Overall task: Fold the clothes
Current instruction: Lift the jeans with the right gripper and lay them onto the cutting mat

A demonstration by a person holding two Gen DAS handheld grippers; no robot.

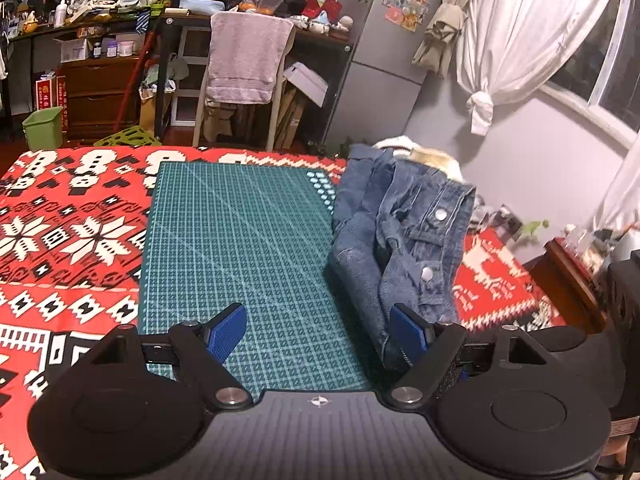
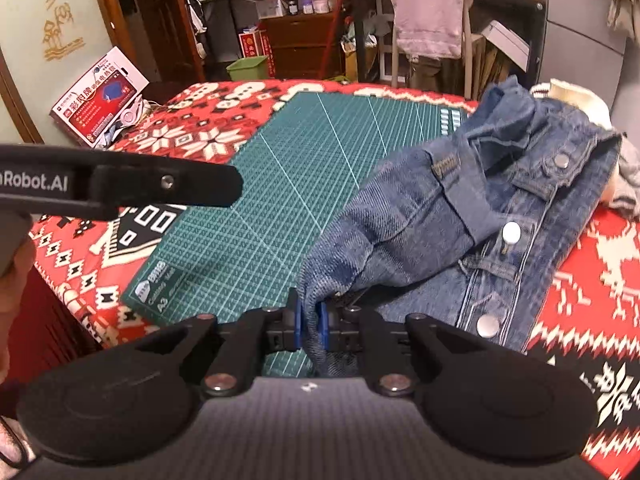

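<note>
On the bed: a red, white and black knitted-pattern blanket (image 1: 72,240) covers the surface, and one green gridded cutting mat (image 1: 240,248) lies flat on it.
Mat surface: smooth, rectangular, ruled with fine pale lines and several long diagonals; printed lettering near its front corner in the right wrist view.
Garment: one blue denim jacket with metal snap buttons (image 2: 516,216), bunched in thick folds along the mat's right edge – partly on the mat, partly on the blanket.
Garment texture: coarse twill weave, double-stitched seams, flapped pockets; three snap buttons show in the right wrist view, two in the left.
Behind the garment: a cream ribbed knit piece (image 2: 576,100), touching the jacket's far end.
Left gripper (image 1: 320,330): black frame, two blue ribbed pads spread wide, nothing between them; it hovers over the mat's near end, its right pad just beside the denim.
Right gripper (image 2: 311,324): blue pads drawn narrow, clamped on a fold of the jacket's near edge – the cloth rises from the pads.
Also in the right wrist view: the black body of the left gripper crosses the left side.
</note>
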